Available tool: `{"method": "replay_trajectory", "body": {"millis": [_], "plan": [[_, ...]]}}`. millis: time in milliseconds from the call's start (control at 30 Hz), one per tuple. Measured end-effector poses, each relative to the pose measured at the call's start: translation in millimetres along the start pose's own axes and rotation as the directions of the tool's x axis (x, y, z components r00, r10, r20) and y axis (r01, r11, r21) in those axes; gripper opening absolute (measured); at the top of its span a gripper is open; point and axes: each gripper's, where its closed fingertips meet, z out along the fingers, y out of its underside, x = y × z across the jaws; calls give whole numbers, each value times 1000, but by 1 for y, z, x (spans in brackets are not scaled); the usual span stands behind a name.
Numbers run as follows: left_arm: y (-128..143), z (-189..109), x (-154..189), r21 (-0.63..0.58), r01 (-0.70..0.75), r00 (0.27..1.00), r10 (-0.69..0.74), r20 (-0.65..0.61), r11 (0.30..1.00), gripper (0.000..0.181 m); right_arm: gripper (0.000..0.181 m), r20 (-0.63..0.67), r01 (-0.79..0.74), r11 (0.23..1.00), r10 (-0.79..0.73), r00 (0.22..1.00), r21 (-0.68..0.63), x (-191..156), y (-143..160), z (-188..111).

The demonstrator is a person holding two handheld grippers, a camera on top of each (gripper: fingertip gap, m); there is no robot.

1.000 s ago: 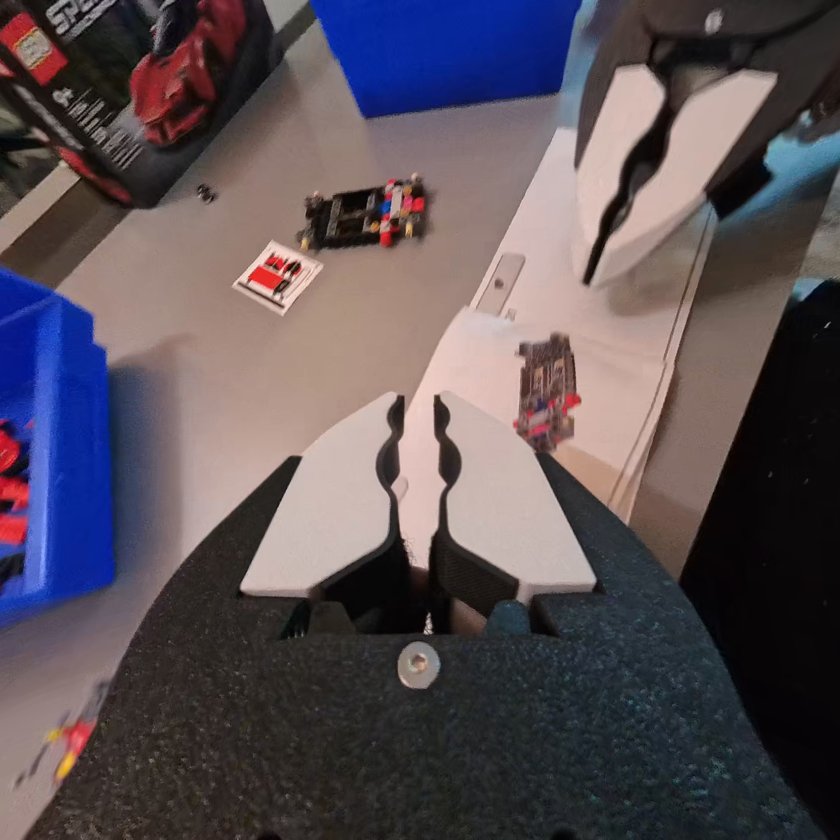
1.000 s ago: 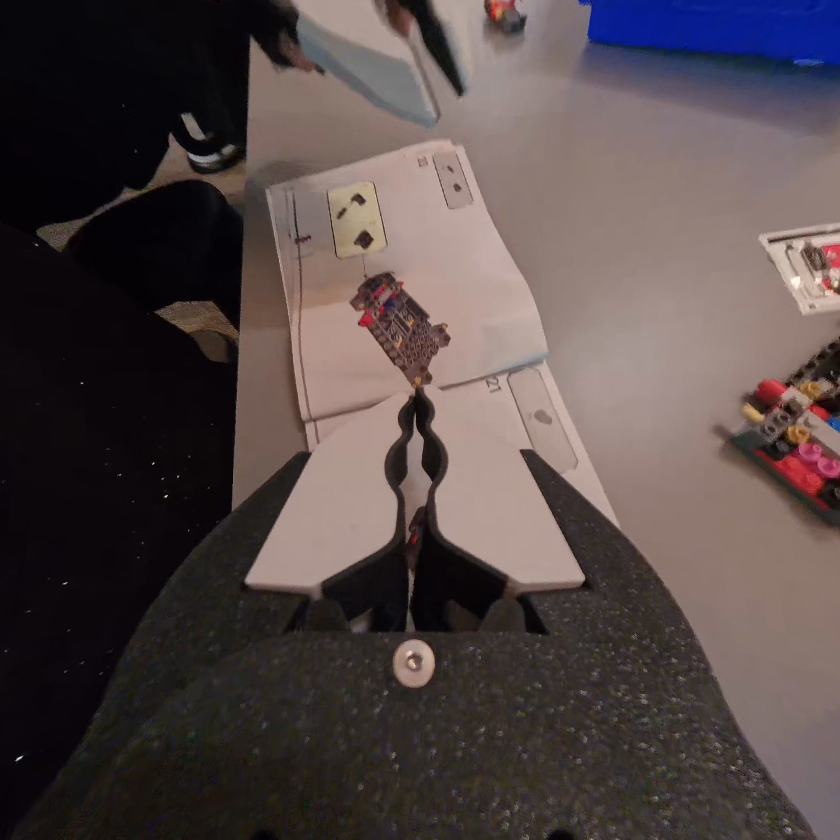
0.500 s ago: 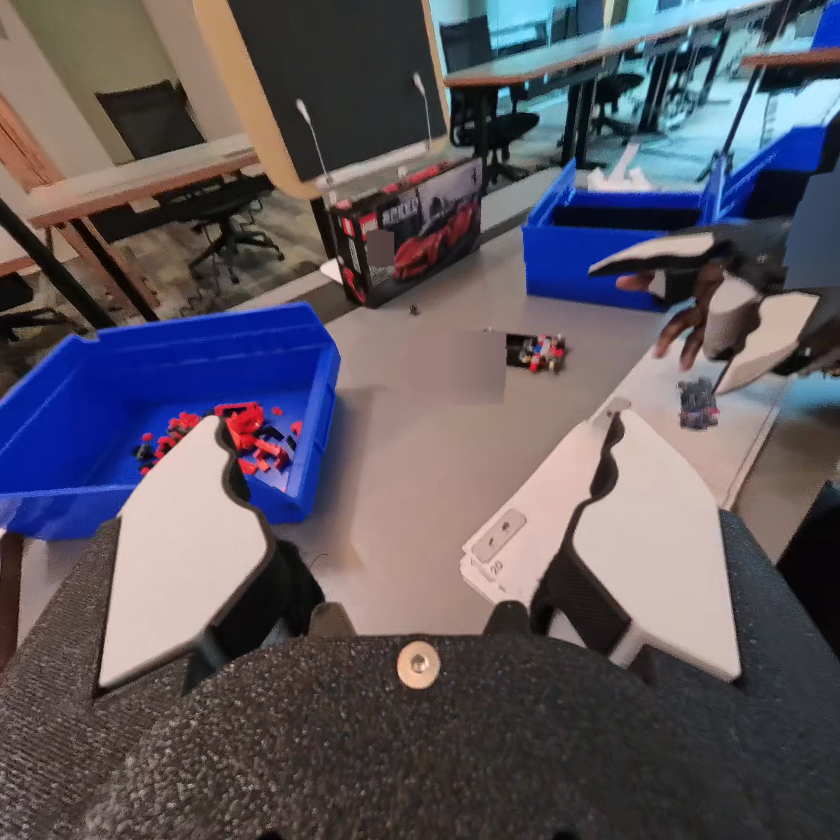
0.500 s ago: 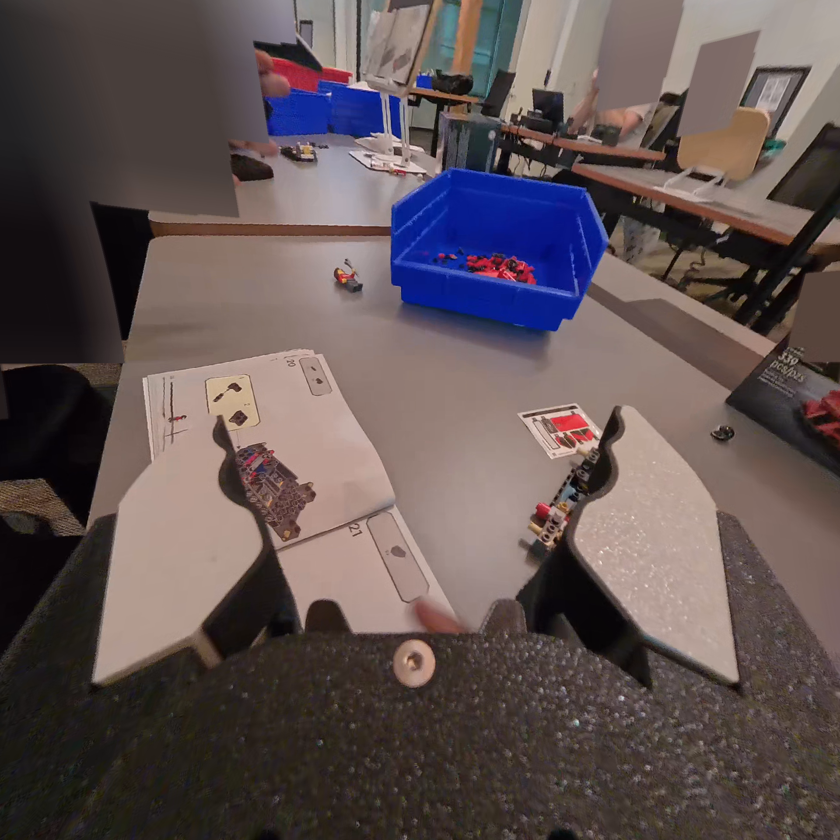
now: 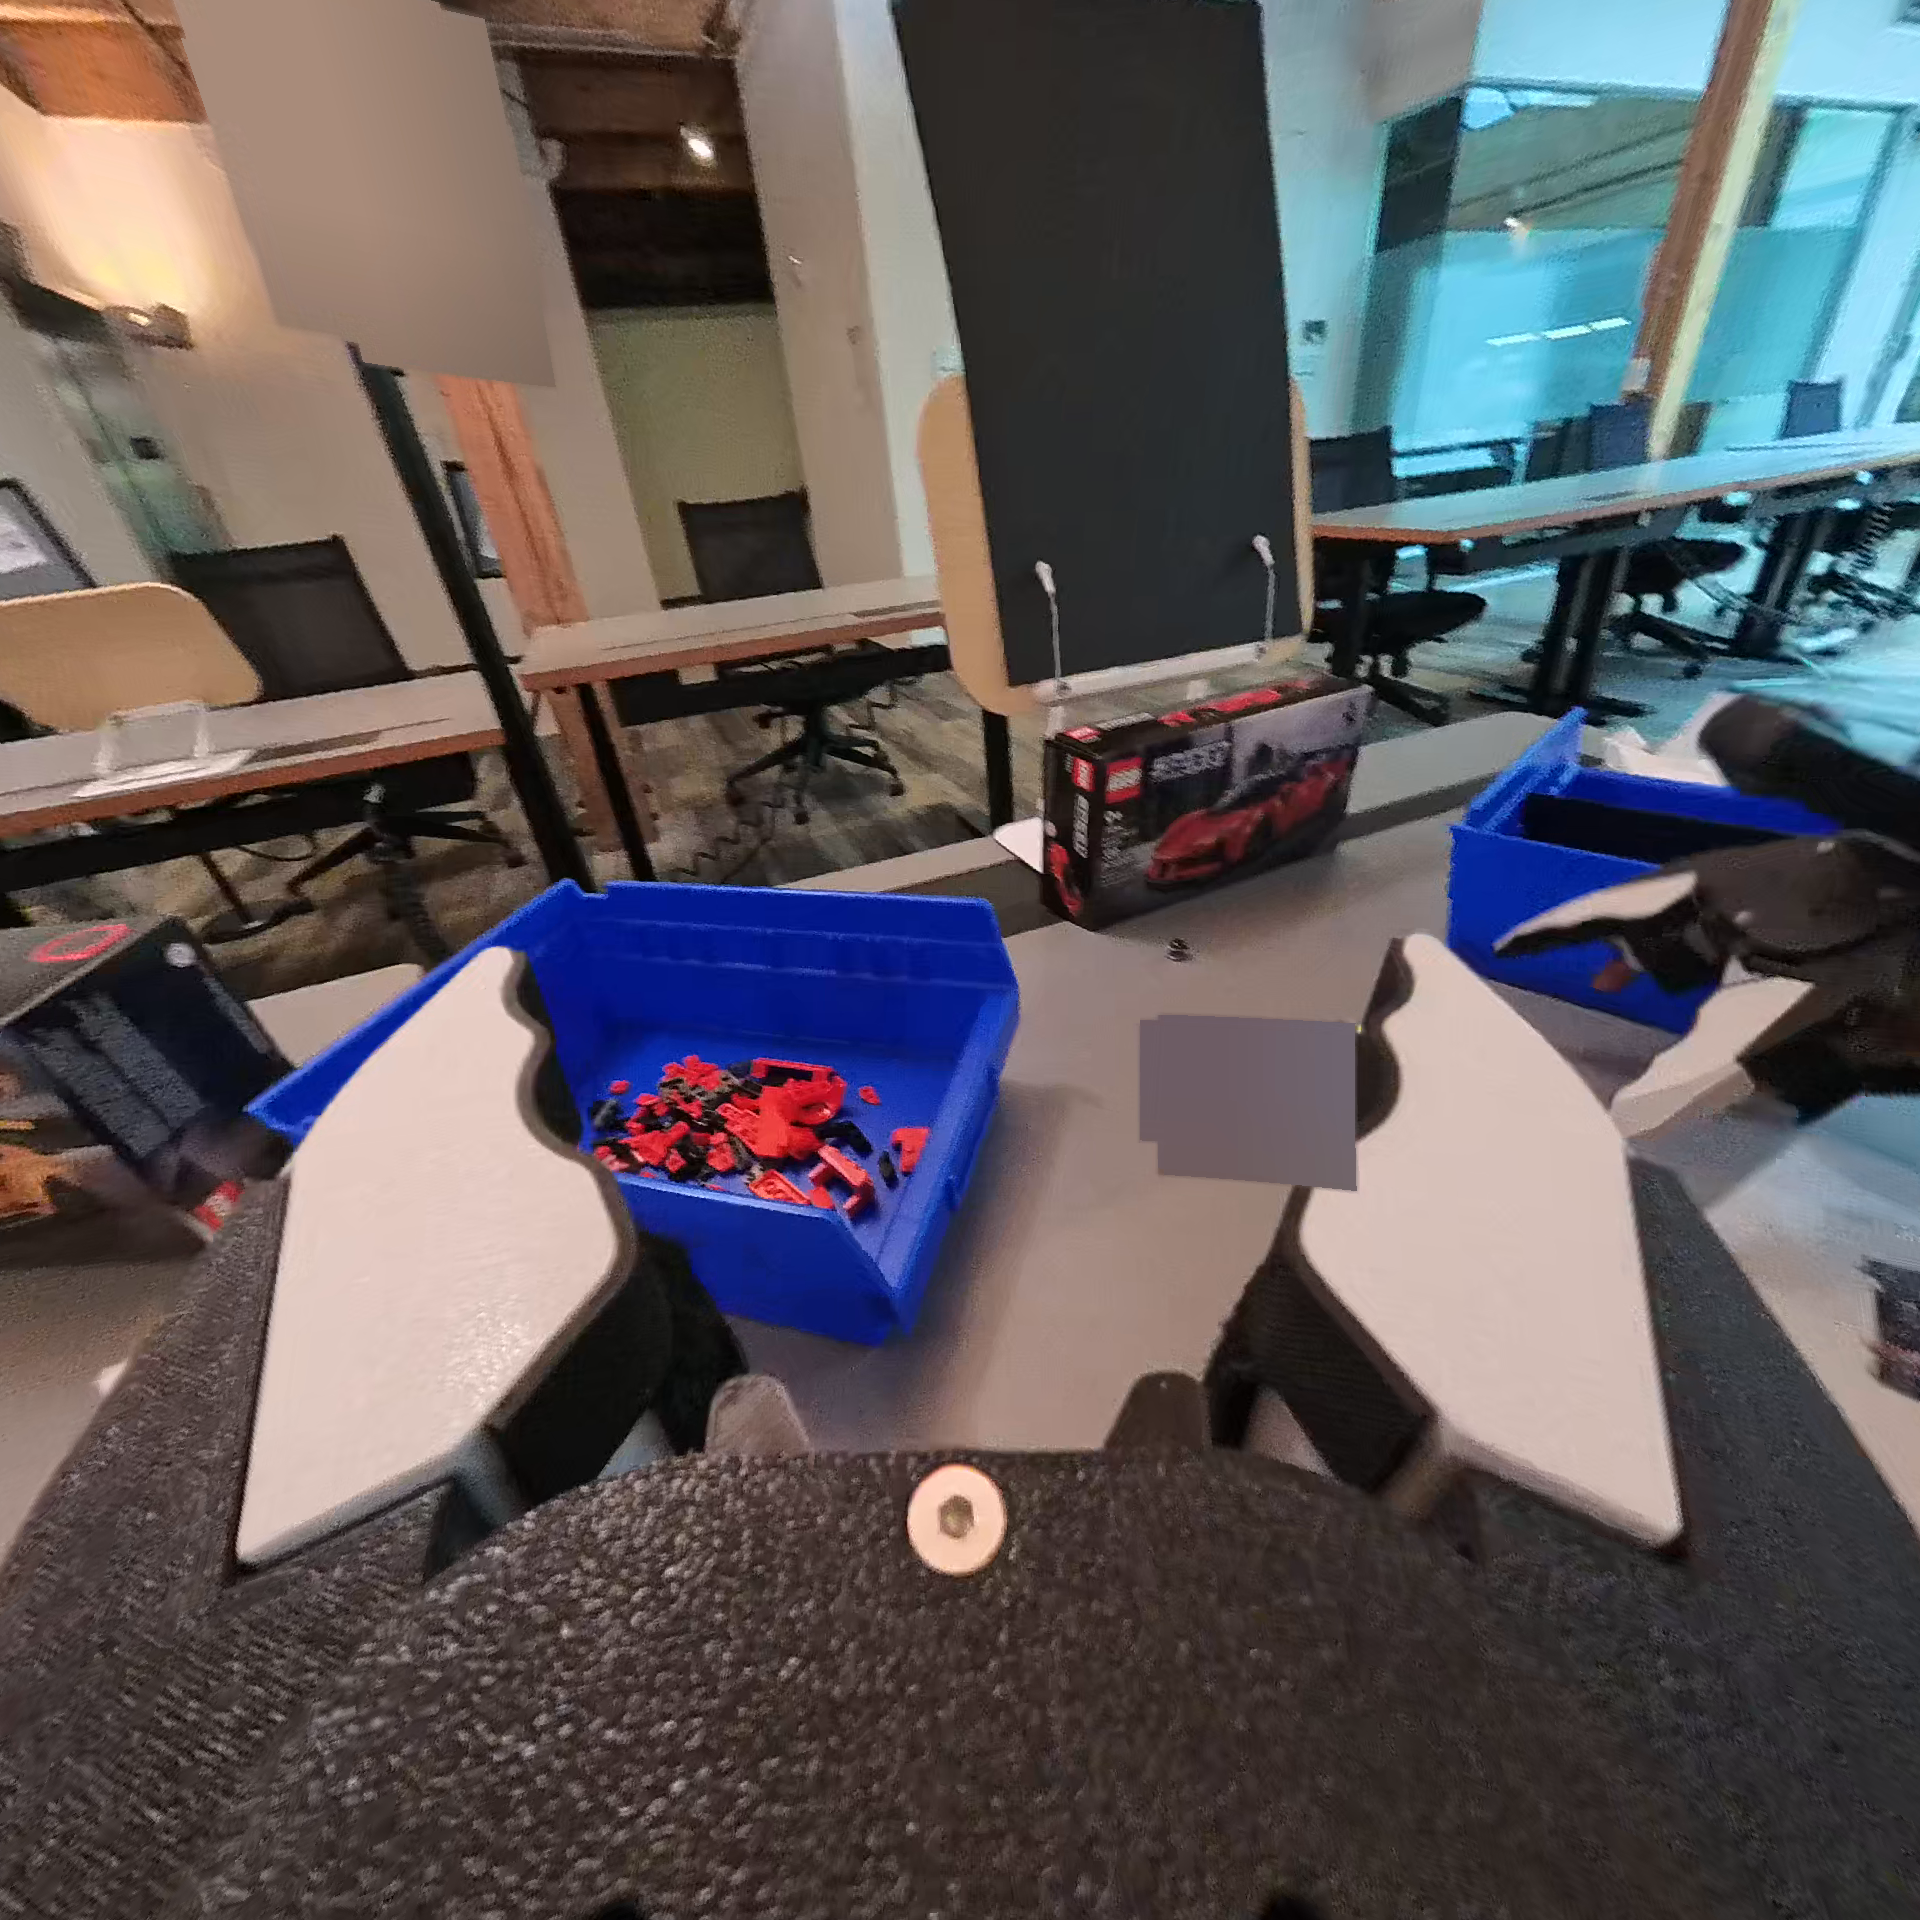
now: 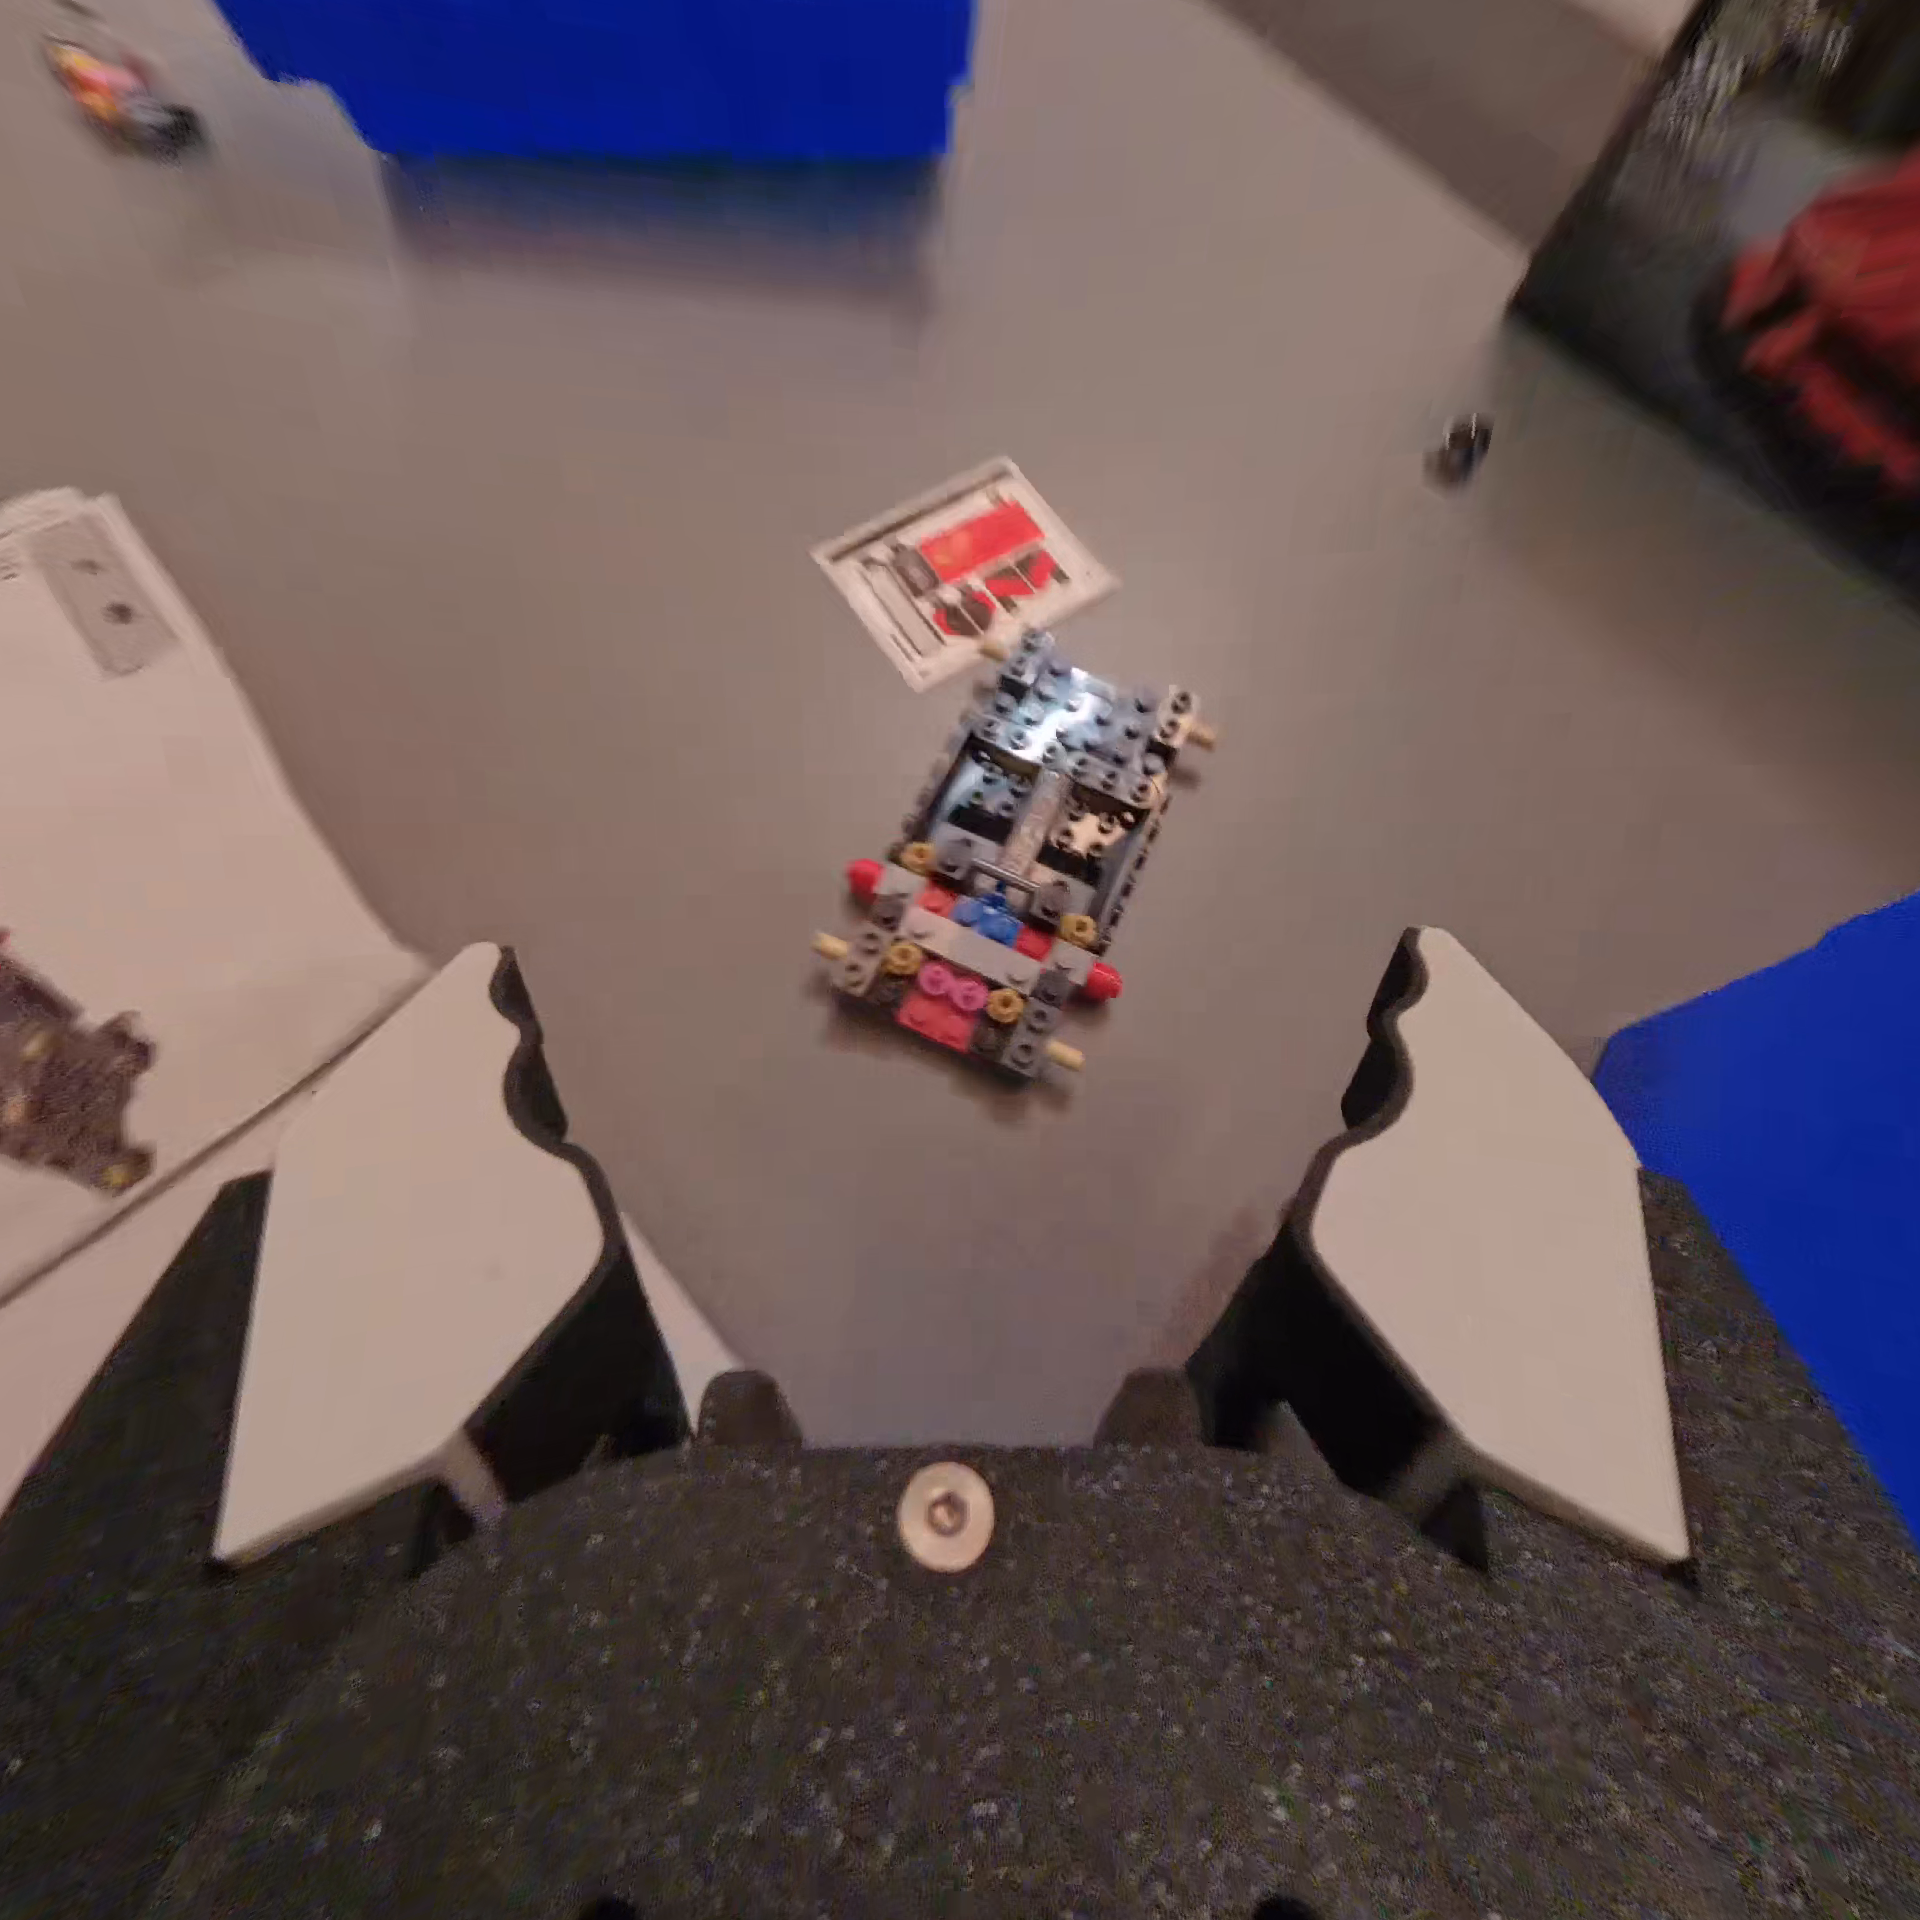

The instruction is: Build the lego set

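Note:
My left gripper (image 5: 951, 966) is open and empty, held above the grey table (image 5: 1091, 1226) and facing a blue bin (image 5: 914, 1174) that holds several loose red and black bricks (image 5: 748, 1127). My right gripper (image 6: 951, 956) is open and empty, looking down on the partly built lego car chassis (image 6: 1013, 862), which lies flat on the table just ahead of its fingertips. The right gripper also shows open at the right of the left wrist view (image 5: 1662, 997). The open instruction booklet (image 6: 135, 831) lies left of the chassis.
A sticker sheet (image 6: 966, 566) lies just beyond the chassis. The lego box (image 5: 1205, 795) stands at the table's far edge, with a small black part (image 5: 1176, 948) before it. A second blue bin (image 5: 1558, 904) sits far right. Another box (image 5: 94, 1081) stands at the left.
Both grippers have opened wide from shut. The left has lifted off the booklet and turned left to the brick bin. The right has swung from the booklet to above the chassis.

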Motion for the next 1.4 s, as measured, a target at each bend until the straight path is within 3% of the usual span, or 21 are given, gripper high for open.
{"method": "replay_trajectory", "body": {"millis": [100,233,500,633,700,833,1000,1200,1400], "plan": [[-2,-1,-3,24,3,1000,-3,2,1000,141,139,-1,-126,987,126,992,-102,5,12,26],[-2,-3,-13,34,-6,999,5,40,999,138,112,-50,-99,971,91,995,-217,6,17,46],[7,-3,-25,27,7,998,-9,65,1000,136,86,-49,-138,890,130,990,-434,14,11,56],[8,-4,-27,17,-13,997,11,74,1000,136,64,-58,-103,866,86,995,-490,21,13,55],[7,-6,-29,19,-17,996,15,86,1000,136,62,-29,-67,861,60,998,-505,20,14,54],[3,-11,-31,34,-25,995,22,99,999,134,61,46,57,852,-38,998,-521,8,14,41],[-2,-17,-31,47,-30,994,25,109,998,132,60,180,201,866,-131,975,-458,-32,7,-3],[-8,-21,-27,54,-39,993,32,111,998,132,60,328,311,766,-138,934,-563,-84,51,-55],[-11,-22,-21,51,-57,993,52,108,997,130,61,389,428,665,-218,895,-612,-108,92,-61]]}}
